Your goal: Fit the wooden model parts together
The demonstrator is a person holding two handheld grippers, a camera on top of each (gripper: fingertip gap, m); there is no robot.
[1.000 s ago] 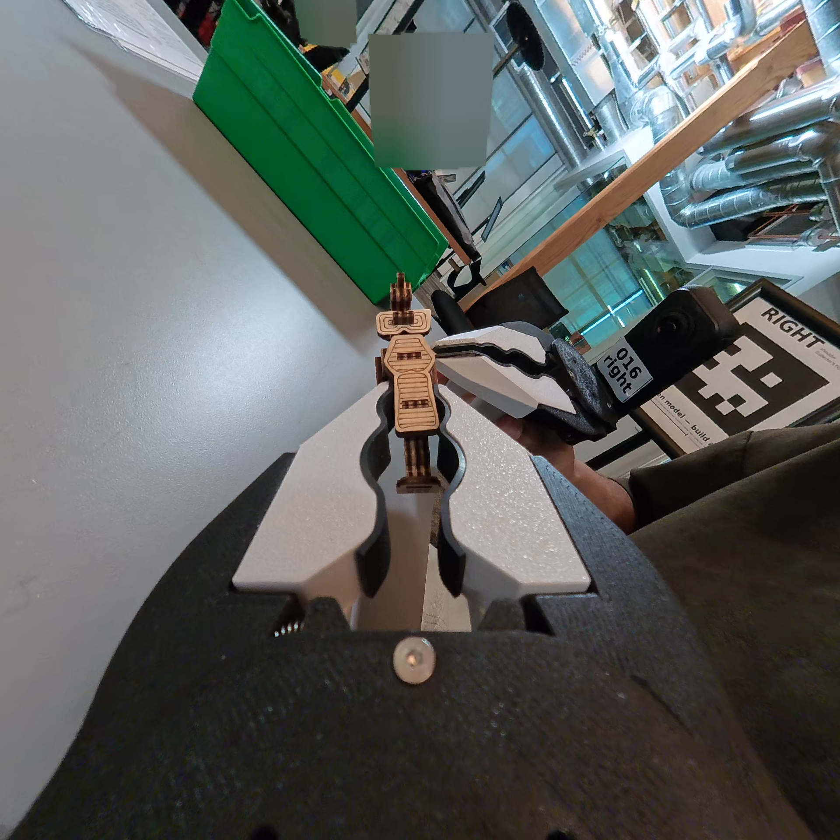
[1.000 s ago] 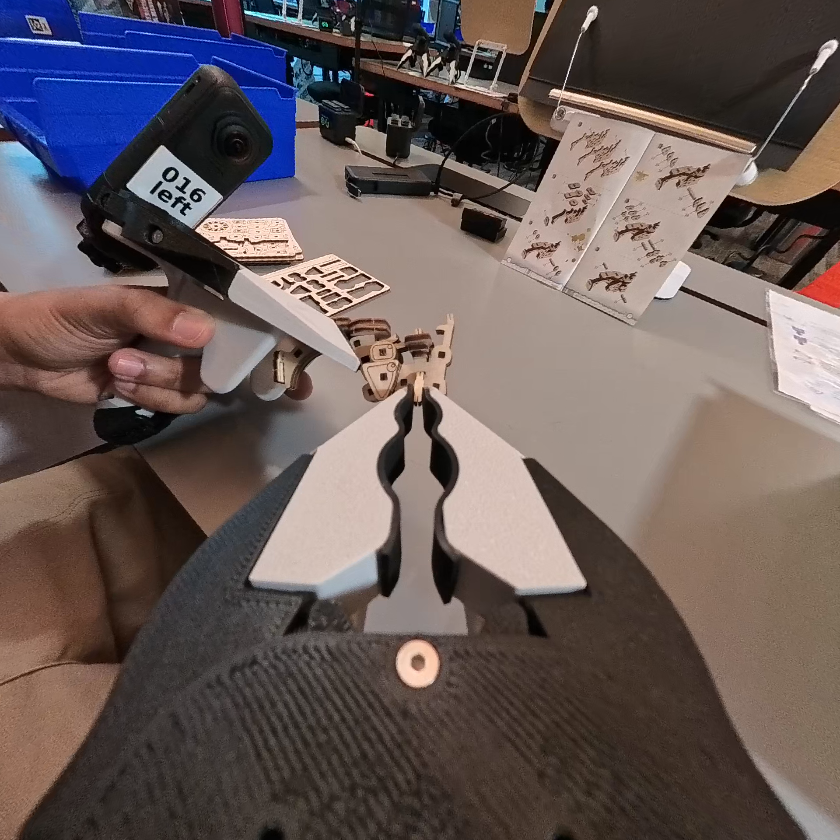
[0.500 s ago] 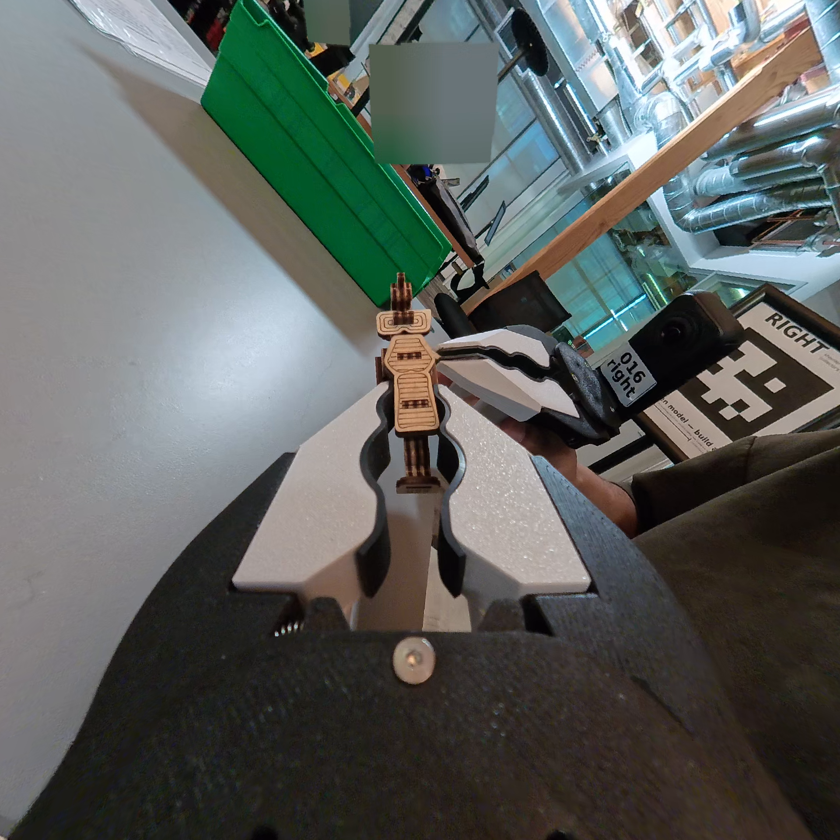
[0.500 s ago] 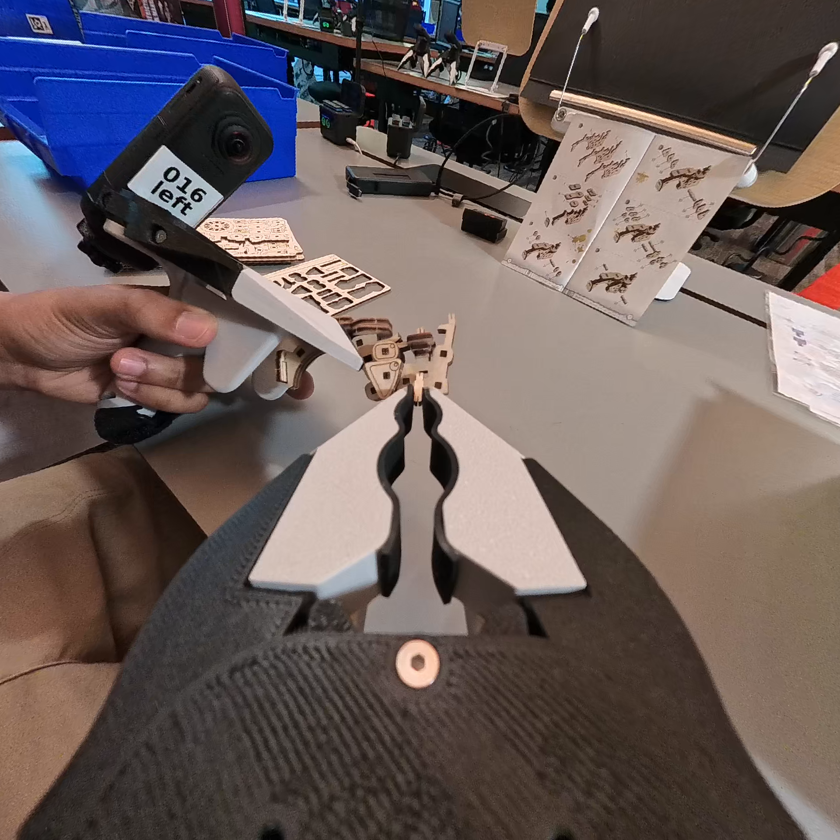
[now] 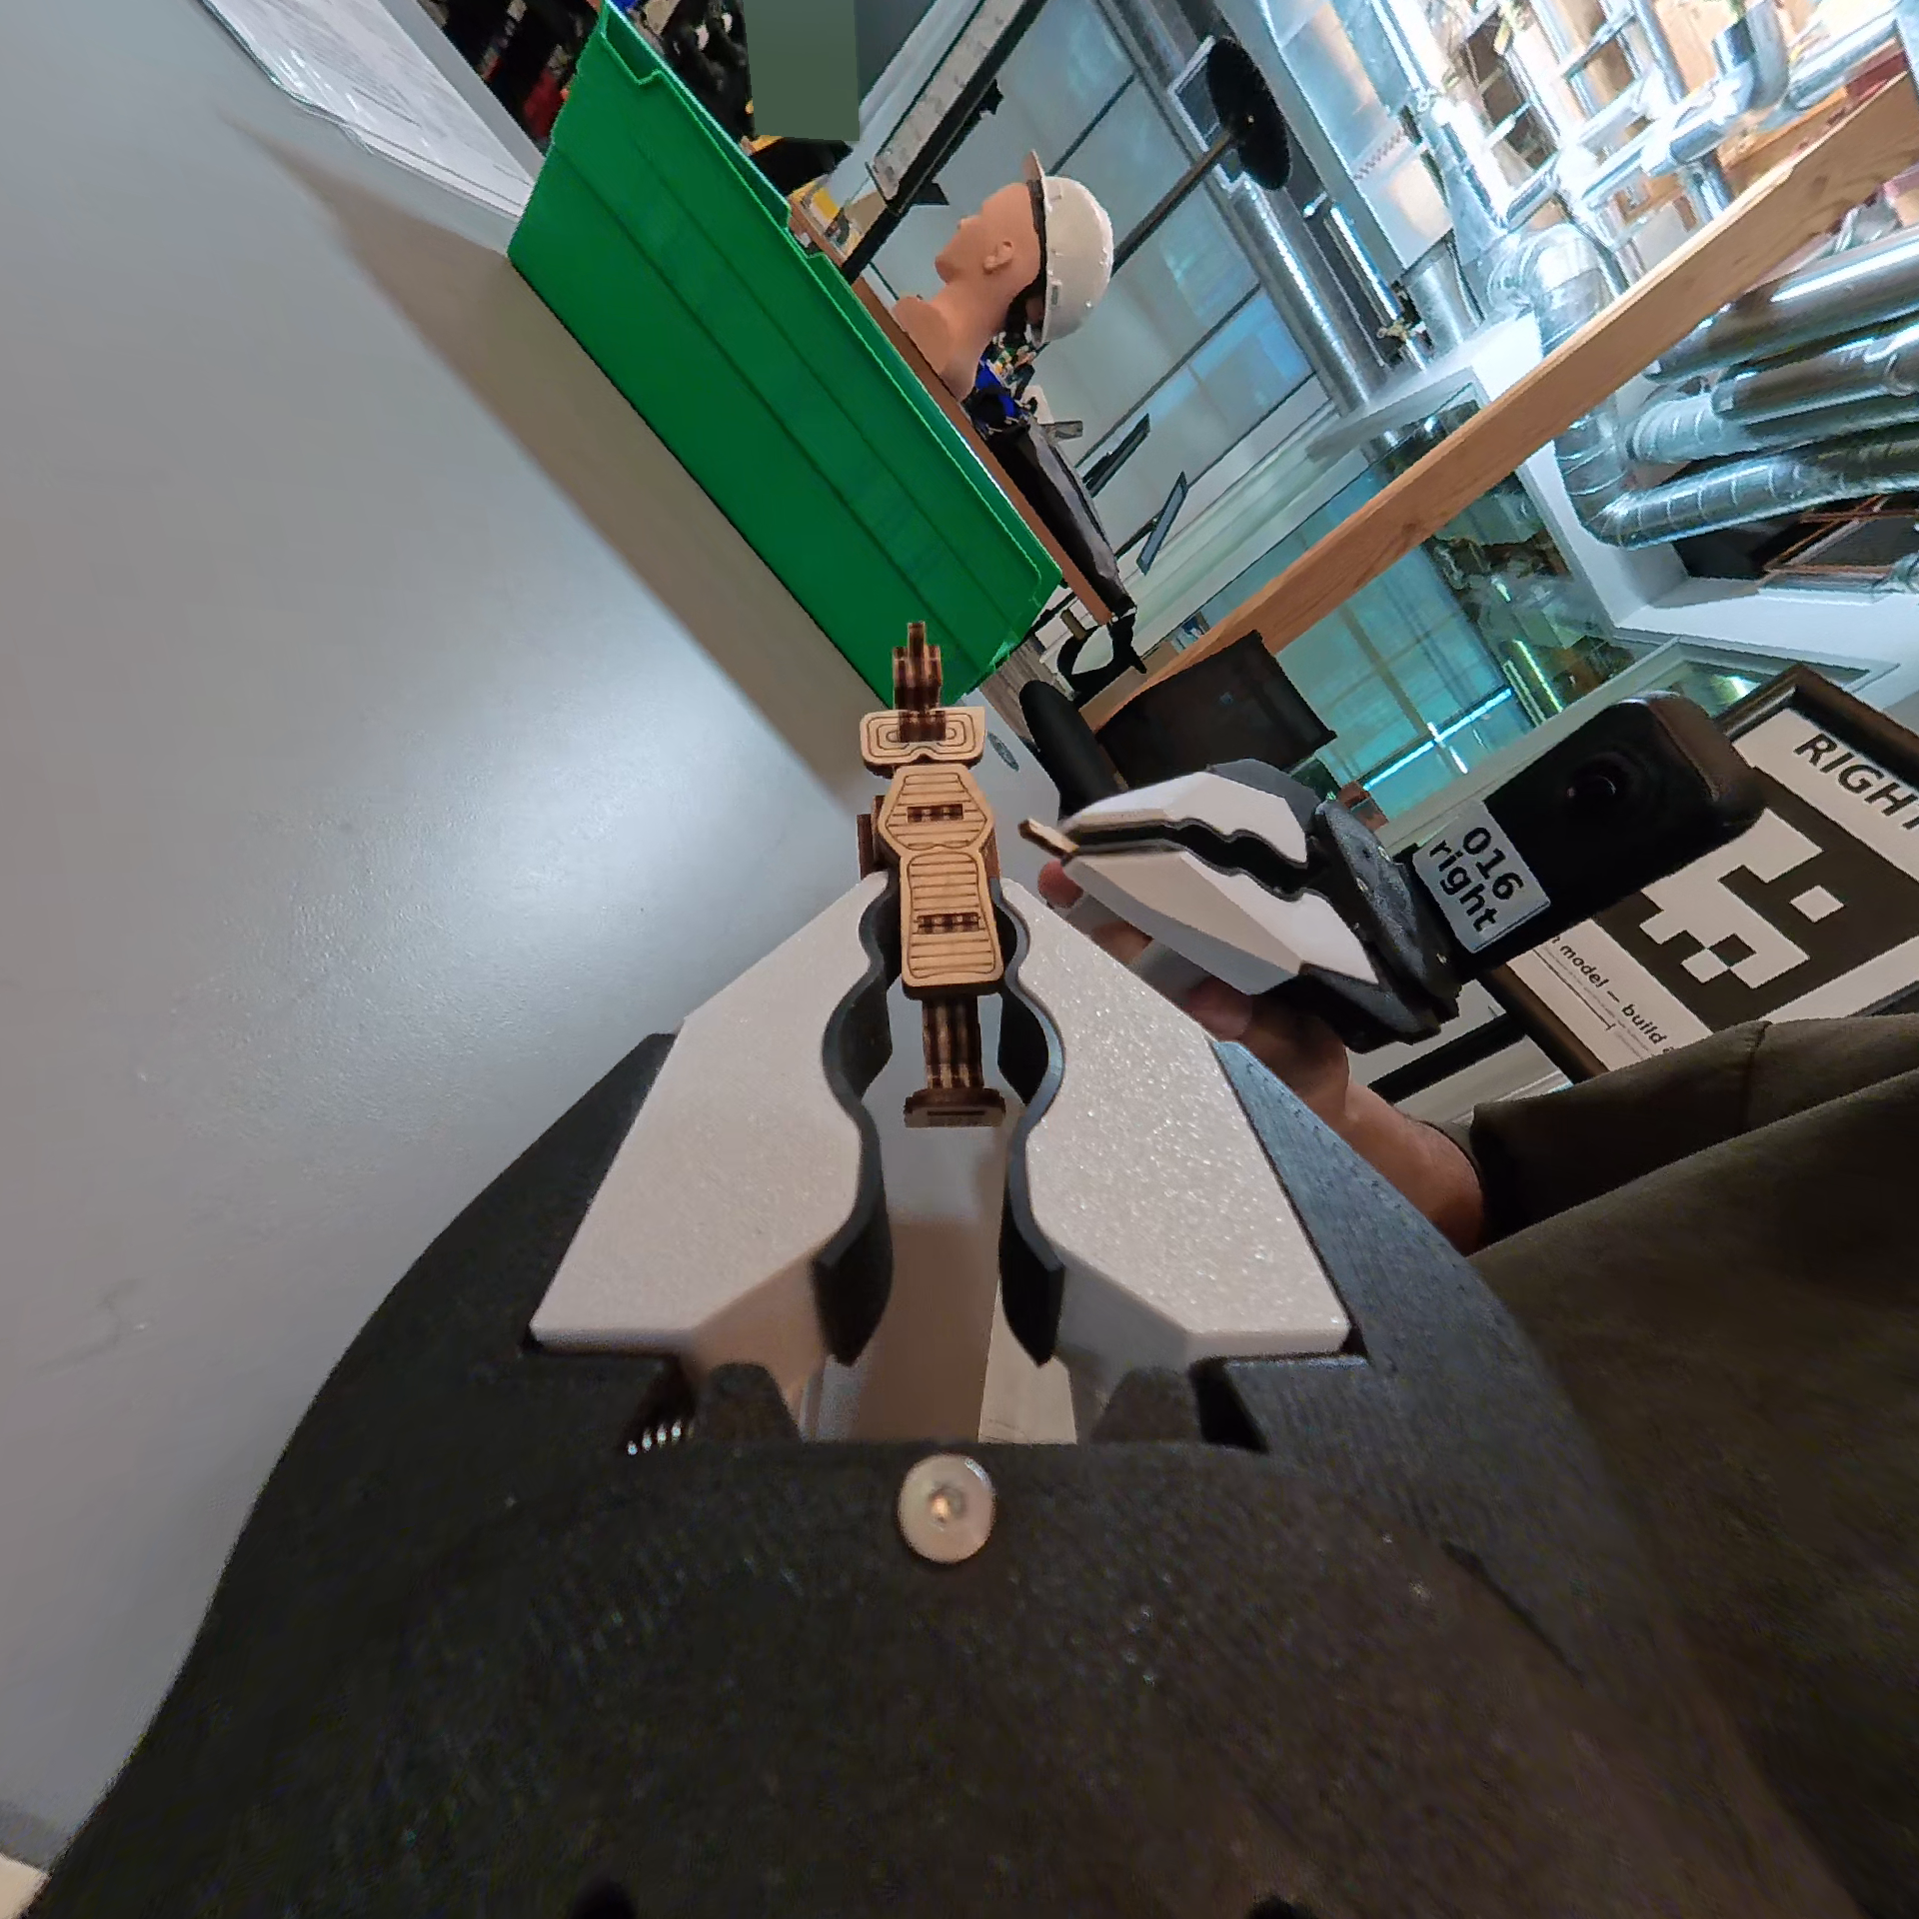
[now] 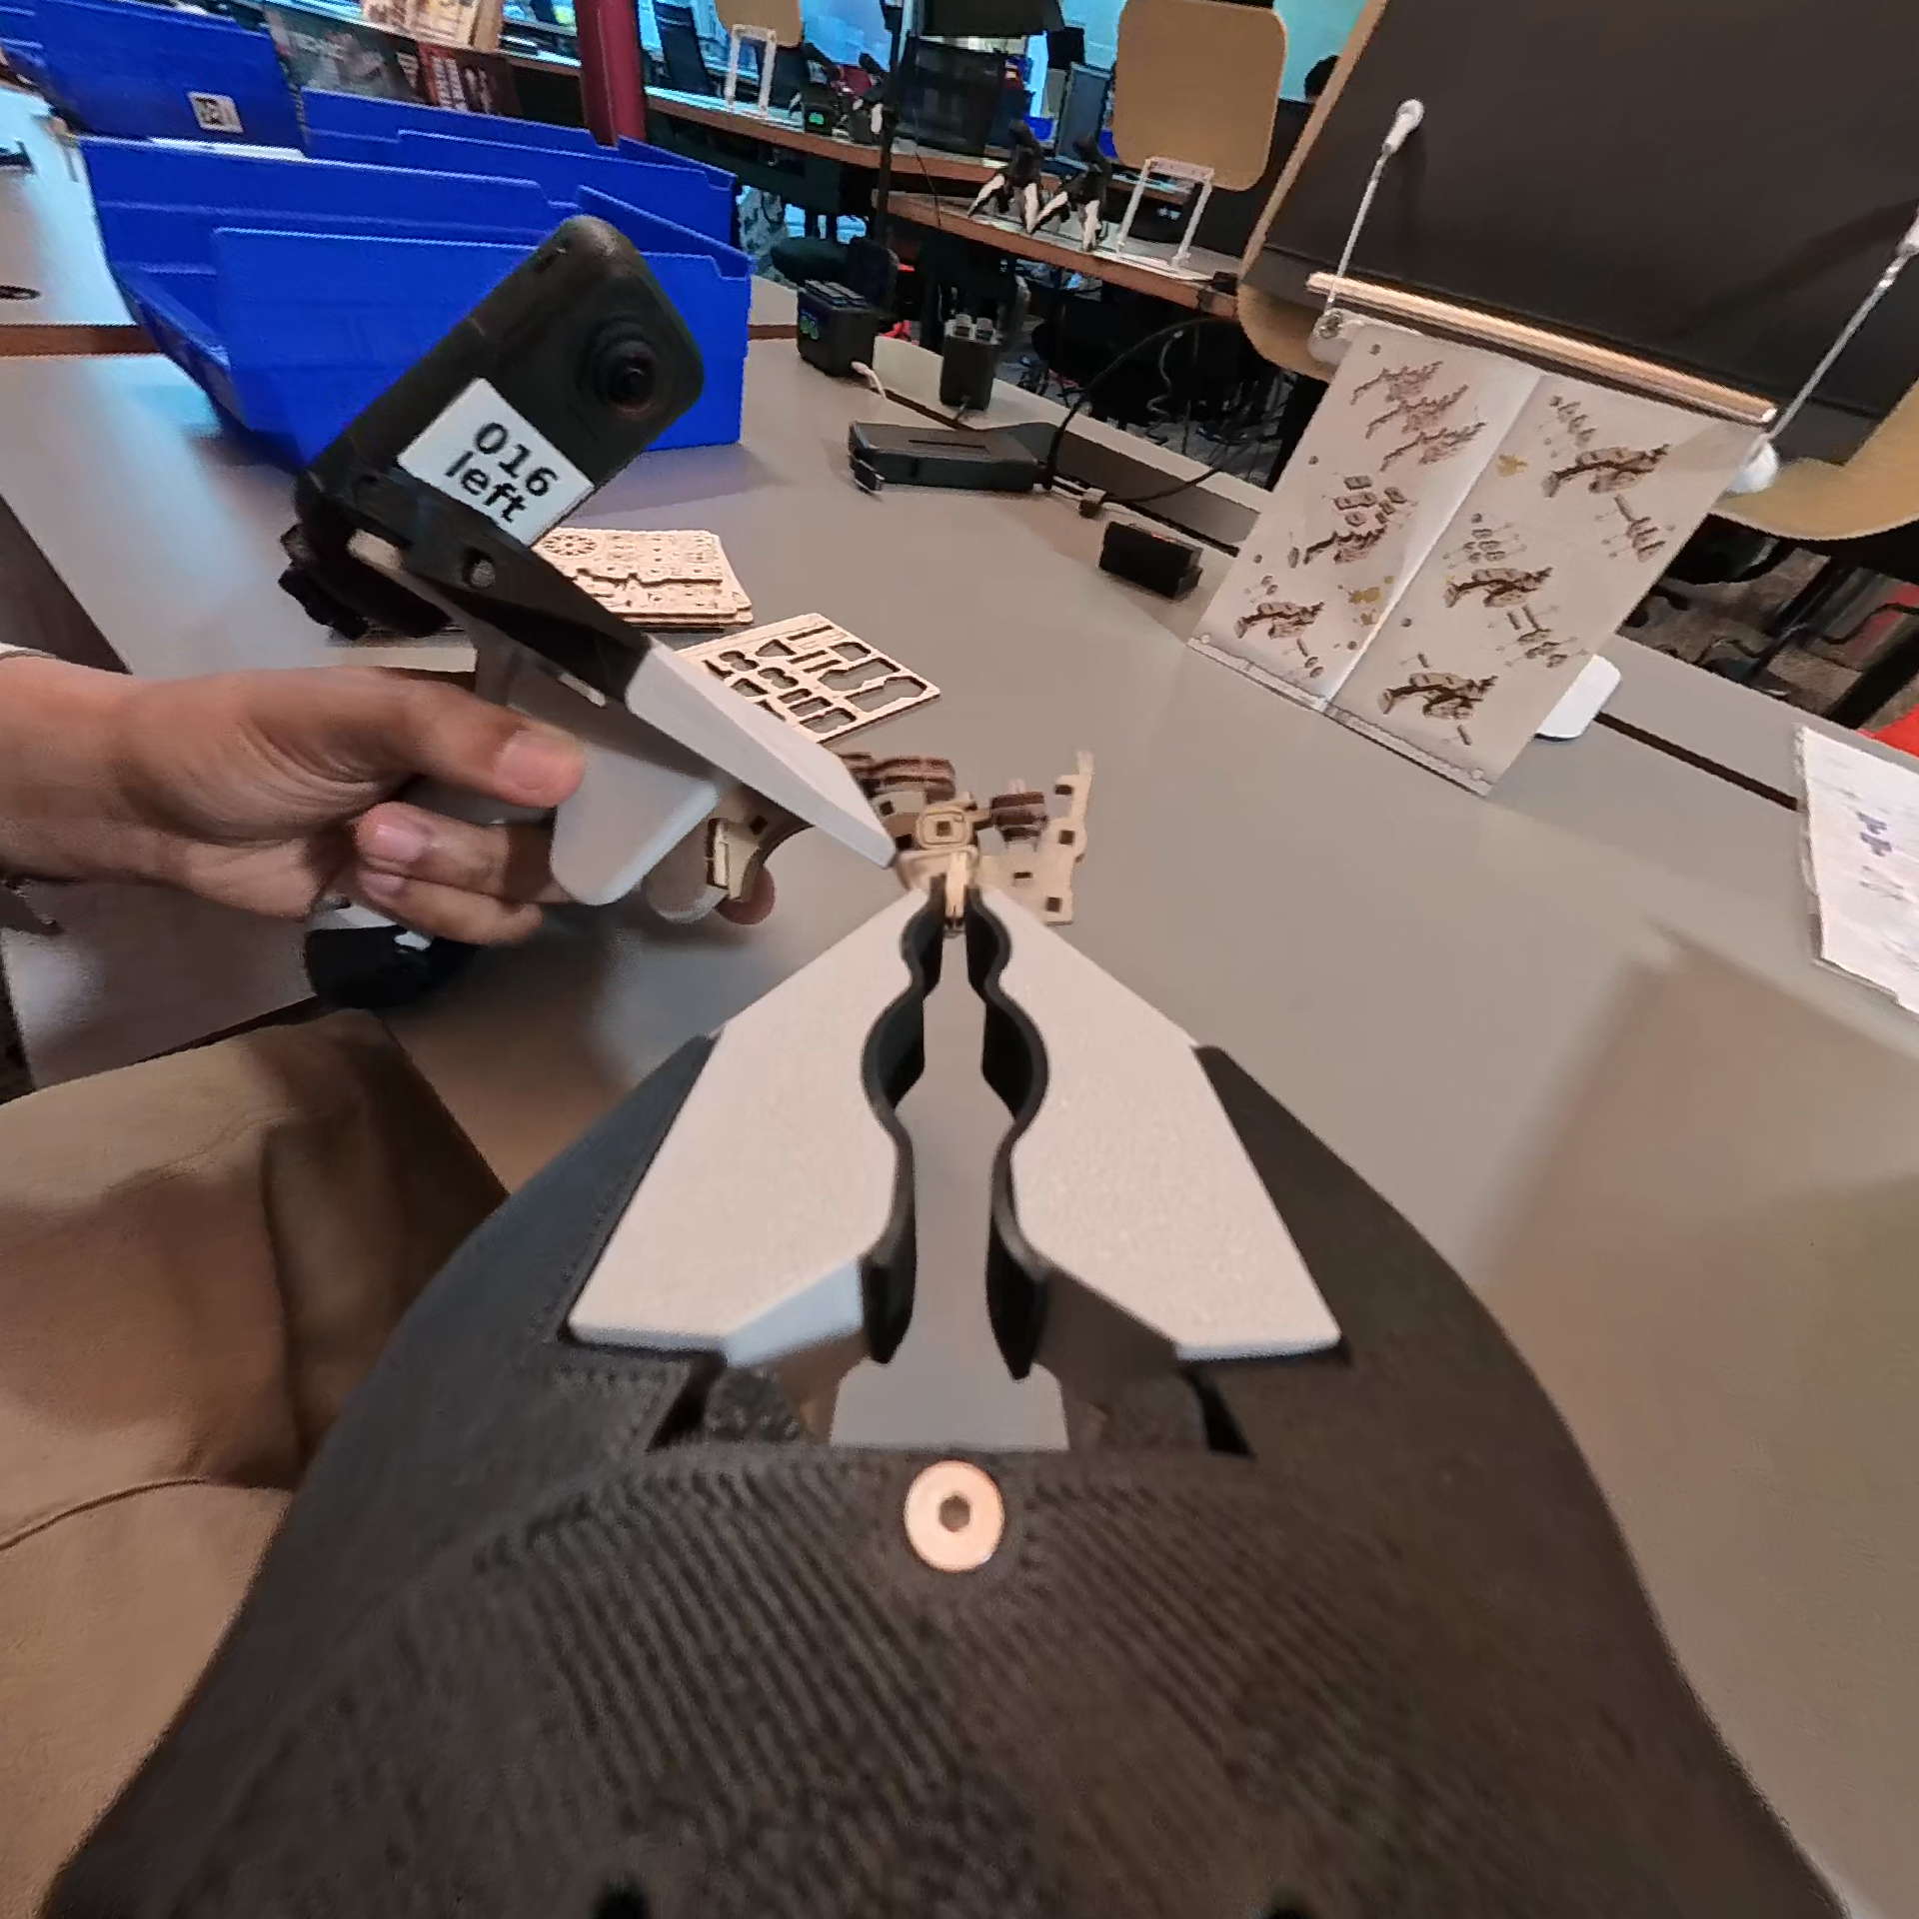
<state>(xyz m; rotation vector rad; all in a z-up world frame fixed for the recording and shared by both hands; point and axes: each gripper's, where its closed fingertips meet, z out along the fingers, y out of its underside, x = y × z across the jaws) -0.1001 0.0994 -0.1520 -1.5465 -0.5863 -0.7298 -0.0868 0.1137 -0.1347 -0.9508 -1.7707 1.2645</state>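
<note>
Right, the left gripper (image 5: 940, 924) is clamped on the wooden model (image 5: 938, 883), an engraved, partly built assembly that sticks out past its fingertips above the grey table (image 5: 312, 727). Just beside it, the right gripper (image 6: 953, 912) has its tips pinched on a small wooden part (image 6: 952, 895); from the left wrist view that part shows as a thin sliver near the model, not quite touching. Behind on the table lie punched-out part sheets (image 6: 820, 675), with a propped instruction sheet (image 6: 1454, 582) well off to the right.
</note>
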